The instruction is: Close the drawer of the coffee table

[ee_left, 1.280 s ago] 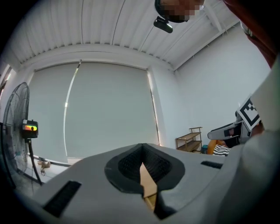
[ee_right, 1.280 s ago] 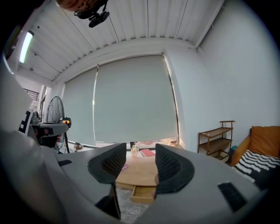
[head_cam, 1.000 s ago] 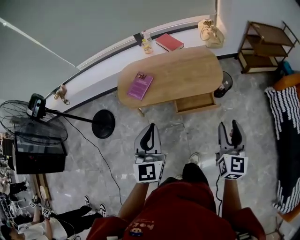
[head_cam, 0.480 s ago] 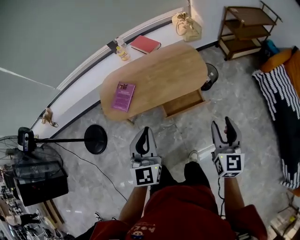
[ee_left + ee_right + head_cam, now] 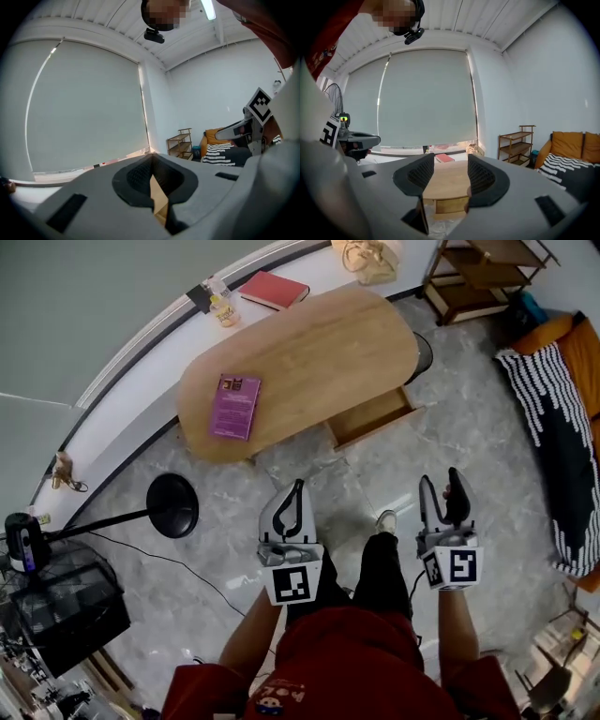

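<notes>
The oval wooden coffee table (image 5: 309, 352) stands ahead on the grey stone floor, with a purple book (image 5: 234, 406) lying on its top. Its drawer (image 5: 370, 416) is pulled out on the side facing me. My left gripper (image 5: 299, 486) hangs above the floor short of the table, shut and empty; in the left gripper view its fingertips (image 5: 151, 159) meet. To its right my right gripper (image 5: 439, 480) is open. Its jaws have just opened a little further with nothing between them. In the right gripper view the table (image 5: 447, 180) and drawer (image 5: 451, 205) lie straight ahead.
A floor fan's round base (image 5: 172, 505) and black head (image 5: 56, 610) stand at the left. A red book (image 5: 275, 290), a bottle (image 5: 223, 307) and a bag (image 5: 367, 259) rest on the window ledge. A wooden shelf (image 5: 473, 273) and a striped cushion (image 5: 553, 418) are at the right.
Both grippers have moved forward with the person toward the table, which now sits nearer and further left in the head view. The drawer has stayed pulled out.
</notes>
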{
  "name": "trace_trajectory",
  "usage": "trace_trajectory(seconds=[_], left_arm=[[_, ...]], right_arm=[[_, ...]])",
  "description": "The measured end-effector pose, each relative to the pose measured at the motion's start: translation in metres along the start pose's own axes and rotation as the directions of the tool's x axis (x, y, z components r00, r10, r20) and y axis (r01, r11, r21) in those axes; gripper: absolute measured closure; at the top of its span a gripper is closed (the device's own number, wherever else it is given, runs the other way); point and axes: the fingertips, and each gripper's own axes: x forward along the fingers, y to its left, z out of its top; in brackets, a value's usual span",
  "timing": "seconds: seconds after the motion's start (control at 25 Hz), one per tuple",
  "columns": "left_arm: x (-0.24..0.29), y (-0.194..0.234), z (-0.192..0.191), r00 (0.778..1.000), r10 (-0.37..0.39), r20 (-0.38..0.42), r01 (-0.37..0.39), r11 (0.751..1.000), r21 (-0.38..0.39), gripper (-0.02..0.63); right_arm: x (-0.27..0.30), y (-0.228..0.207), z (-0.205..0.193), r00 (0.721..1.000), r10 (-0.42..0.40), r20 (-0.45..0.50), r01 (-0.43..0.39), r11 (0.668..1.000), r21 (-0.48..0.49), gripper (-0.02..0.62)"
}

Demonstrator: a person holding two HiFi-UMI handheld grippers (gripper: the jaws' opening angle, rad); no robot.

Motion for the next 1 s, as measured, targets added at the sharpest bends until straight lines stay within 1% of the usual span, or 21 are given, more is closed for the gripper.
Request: trace_trajectory(seconds=[0.08,0.2,0.32,0.48,0.64,0.76,0.88,0.96,1.0], left_arm=[[-0.001,0.006,-0.017,1.000,0.016,0.011,-0.015,0.996,-0.087,0.600],[0.004,0.006,-0.048,0.999,0.035,0.005,-0.034,0.989,-0.145,0.600],[0.011,0.001,-0.095,0.999,0.044,-0.031,-0.050,0.979,-0.198,0.600],[0.029,-0.007,-0.173,0.995,0.049,-0.082,-0.065,0.976,-0.209,0.598],[0.040,-0.030,-0.256,0.991,0.037,-0.125,-0.061,0.978,-0.199,0.598],[0.043,-0.048,-0.313,0.986,0.024,-0.165,-0.059,0.977,-0.207,0.599],[0.048,-0.062,-0.359,0.982,0.011,-0.187,-0.048,0.980,-0.195,0.599],[0.051,-0.070,-0.385,0.982,0.018,-0.191,-0.052,0.983,-0.178,0.600],[0.051,-0.074,-0.397,0.981,0.028,-0.194,-0.059,0.986,-0.157,0.598]], right_arm=[[0.007,0.016,-0.017,1.000,0.019,-0.020,-0.019,1.000,0.000,0.373],[0.018,0.026,-0.051,0.998,0.037,-0.050,-0.037,0.999,-0.001,0.371],[0.030,0.030,-0.099,0.994,0.049,-0.094,-0.049,0.999,-0.002,0.370],[0.057,0.036,-0.172,0.988,0.079,-0.133,-0.080,0.997,0.001,0.367],[0.066,0.034,-0.256,0.975,0.106,-0.194,-0.111,0.994,-0.015,0.364],[0.069,0.032,-0.313,0.967,0.122,-0.226,-0.131,0.991,-0.025,0.364],[0.074,0.029,-0.361,0.959,0.138,-0.246,-0.150,0.988,-0.029,0.362],[0.076,0.026,-0.390,0.957,0.144,-0.253,-0.158,0.987,-0.033,0.362],[0.077,0.025,-0.404,0.955,0.148,-0.257,-0.162,0.986,-0.034,0.362]])
